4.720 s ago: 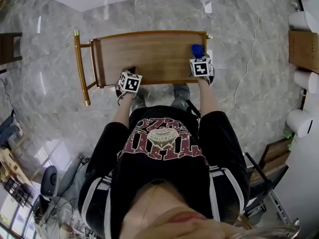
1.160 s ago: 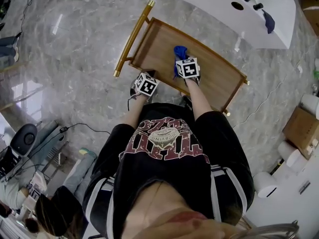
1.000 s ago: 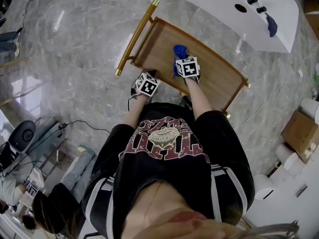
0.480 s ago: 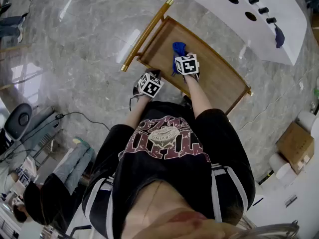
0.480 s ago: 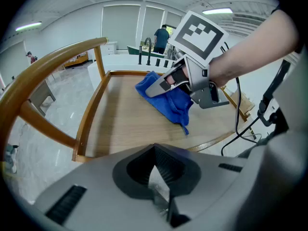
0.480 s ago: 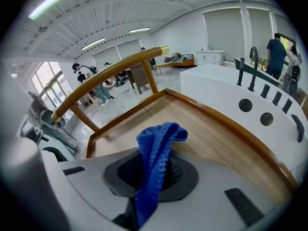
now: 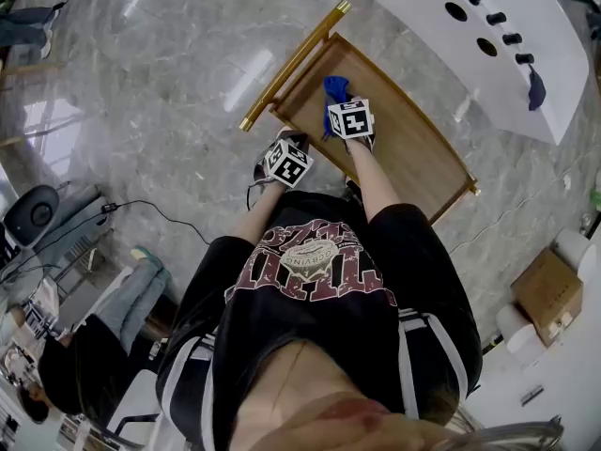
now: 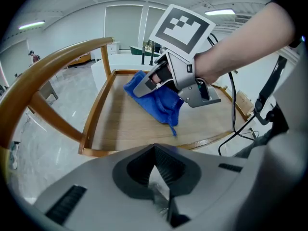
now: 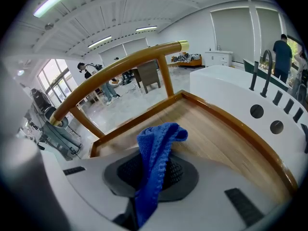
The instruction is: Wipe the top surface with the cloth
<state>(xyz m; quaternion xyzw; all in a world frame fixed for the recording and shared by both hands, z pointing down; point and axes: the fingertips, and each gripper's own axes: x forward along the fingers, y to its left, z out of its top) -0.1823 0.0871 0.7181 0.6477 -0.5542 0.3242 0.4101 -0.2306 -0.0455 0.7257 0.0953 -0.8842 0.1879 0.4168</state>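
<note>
Since the earliest frame, the blue cloth has travelled along the wooden worktop from the end away from the brass-coloured handle bar to the end beside it, carried by the right tongs. Those tongs now pinch the cloth: in the right gripper view the fabric runs up between the dark pads and flops over in a fold above them, with the worktop, its raised rim and the handle bar beyond. Seen from the left gripper view, the right tongs point down at a slant over the wood, and the cloth hangs bunched from them, its lower folds seeming to rest on the worktop, with one corner trailing toward the near rim. The left tongs are pressed together with nothing between them. In the head view they sit at the worktop's near rim, close to the handle-end corner, just beside the right tongs but apart from the cloth. A white counter with round holes and dark fittings stands beyond the worktop's far side, on the grey marbled floor.
</note>
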